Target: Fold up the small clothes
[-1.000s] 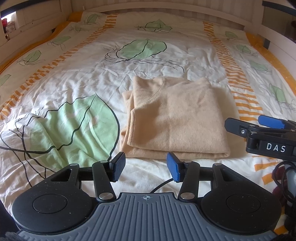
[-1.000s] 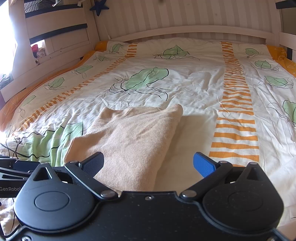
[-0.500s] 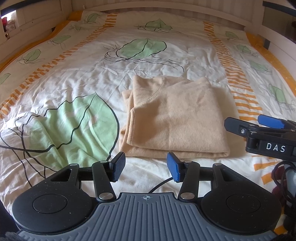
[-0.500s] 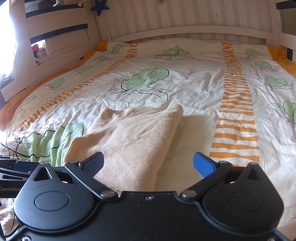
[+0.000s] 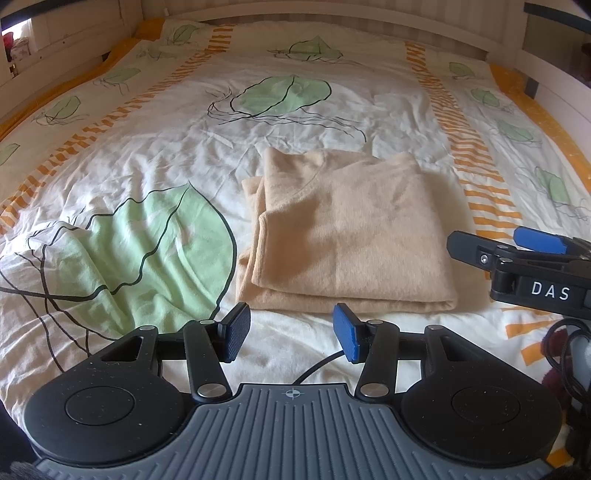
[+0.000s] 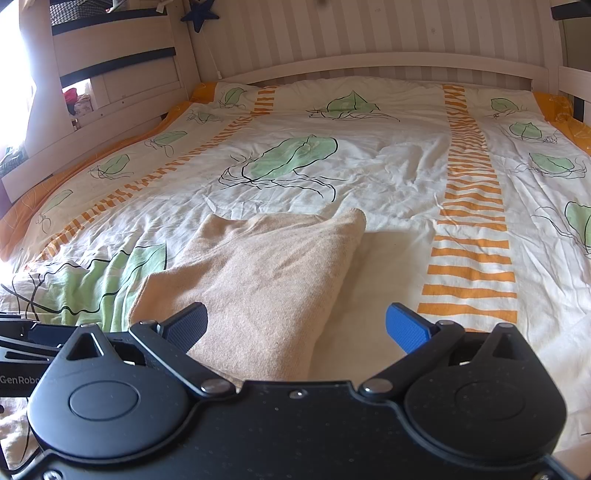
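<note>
**Folded top on the bed, both claws apart**

While the beige top (image 5: 351, 236) lies folded in a thick rectangle near the middle of the bed, both claws hang just short of its near edge and touch nothing. The left claw (image 5: 291, 330) has its pads partly apart with only bare duvet (image 5: 147, 155) between them; the top's folded edge sits just beyond the tips. The right claw (image 6: 295, 325) stands wider, its dark pad over the top's near corner and its blue pad over plain duvet to the side, neither pressing on cloth. In the left view the right claw enters from the right edge, marked "DAS", beside the top.

The duvet is white with green leaf prints and orange striped bands, creased around the top. A black cable (image 5: 317, 365) runs over it under the left claw. A white slatted headboard (image 6: 369, 62) closes the far end, a bed rail (image 6: 92, 144) runs along the left, and a dark star (image 6: 201, 13) hangs on the wall above. Nothing lies between the claws and the top
</note>
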Demonstrator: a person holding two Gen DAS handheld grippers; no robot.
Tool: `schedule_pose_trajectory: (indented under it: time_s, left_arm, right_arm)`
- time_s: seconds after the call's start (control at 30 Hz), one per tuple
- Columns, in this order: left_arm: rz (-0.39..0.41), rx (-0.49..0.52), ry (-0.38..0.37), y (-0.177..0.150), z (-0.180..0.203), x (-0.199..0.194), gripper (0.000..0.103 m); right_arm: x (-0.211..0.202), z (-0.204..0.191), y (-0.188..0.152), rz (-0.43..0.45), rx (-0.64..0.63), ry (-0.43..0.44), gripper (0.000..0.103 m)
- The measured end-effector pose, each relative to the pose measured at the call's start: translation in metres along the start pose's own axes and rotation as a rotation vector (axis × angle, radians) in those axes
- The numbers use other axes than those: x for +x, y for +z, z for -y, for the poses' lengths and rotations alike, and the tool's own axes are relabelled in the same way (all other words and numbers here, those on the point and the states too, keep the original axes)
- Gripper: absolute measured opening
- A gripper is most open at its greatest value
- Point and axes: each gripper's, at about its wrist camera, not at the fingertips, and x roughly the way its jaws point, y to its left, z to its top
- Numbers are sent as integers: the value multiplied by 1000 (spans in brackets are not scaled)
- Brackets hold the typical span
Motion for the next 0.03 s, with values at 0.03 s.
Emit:
schedule_pose_trajectory:
  time_s: [0.03]
  left_arm:
    - [-1, -1, 0, 0, 0, 0, 48]
  right_arm:
    - [0, 0, 0, 0, -1, 0, 102]
